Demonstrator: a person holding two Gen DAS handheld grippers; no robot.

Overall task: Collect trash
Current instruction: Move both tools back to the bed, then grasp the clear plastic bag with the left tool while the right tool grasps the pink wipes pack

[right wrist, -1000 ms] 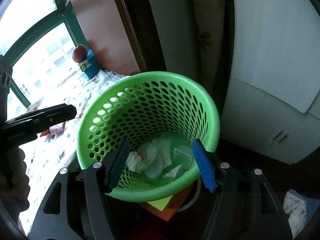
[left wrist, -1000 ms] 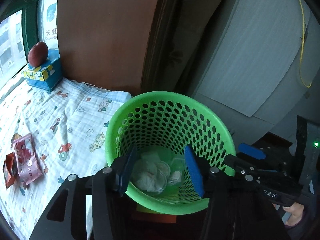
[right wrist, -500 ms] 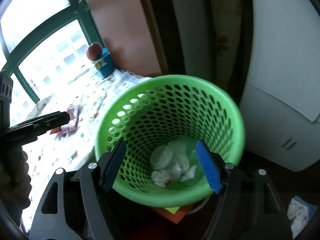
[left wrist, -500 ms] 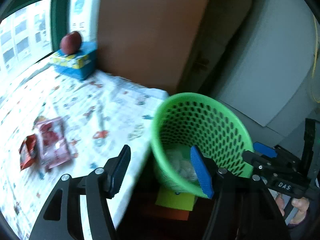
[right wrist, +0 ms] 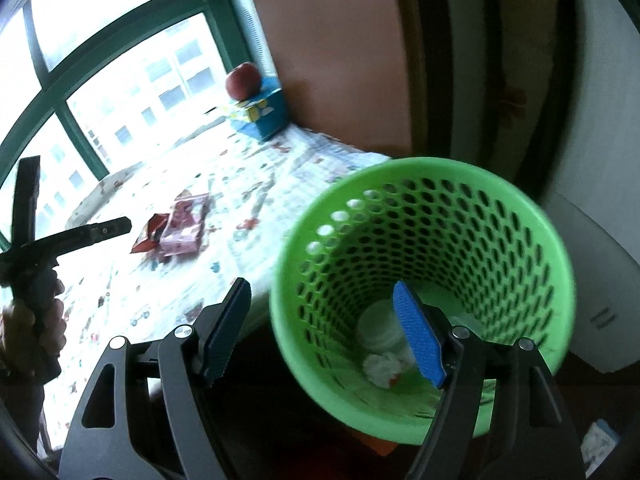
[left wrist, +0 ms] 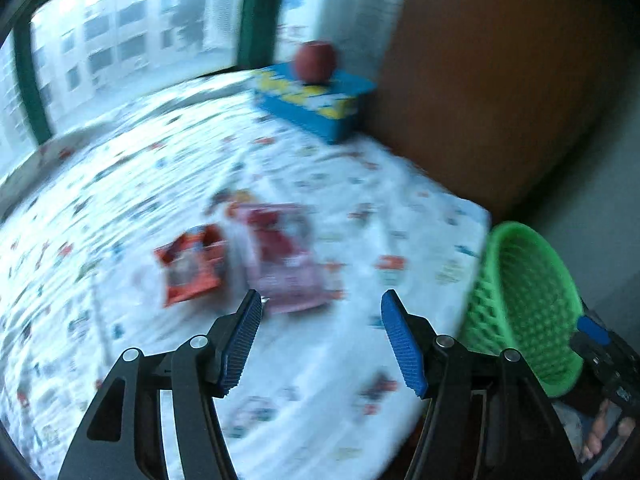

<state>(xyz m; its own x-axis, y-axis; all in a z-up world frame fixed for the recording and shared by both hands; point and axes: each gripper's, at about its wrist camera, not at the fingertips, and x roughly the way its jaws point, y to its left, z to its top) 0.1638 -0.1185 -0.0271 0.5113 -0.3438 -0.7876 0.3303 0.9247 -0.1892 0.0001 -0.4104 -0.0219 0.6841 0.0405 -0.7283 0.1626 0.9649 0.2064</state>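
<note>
Daylight from the green-framed window [right wrist: 60, 80] falls on a bench covered by a cloth printed with small cartoons [left wrist: 120, 208]. Your left gripper [left wrist: 322, 336] hangs over that cloth with its jaws standing well apart and nothing between them; they have just been opening. Just beyond its tips lie two pieces of trash side by side and touching: an orange snack wrapper [left wrist: 190, 264] and a pink wrapper [left wrist: 284, 256], both blurred. At the far corner a blue box [left wrist: 316, 100] carries a red apple [left wrist: 316, 60]. Your right gripper [right wrist: 322, 336] has its jaws spread too, also just opened wider and holding nothing, with one fingertip over the mouth of the green basket [right wrist: 520, 240] beside the bench edge. Crumpled white paper [right wrist: 380, 366] and a pale lid lie at its bottom.
</note>
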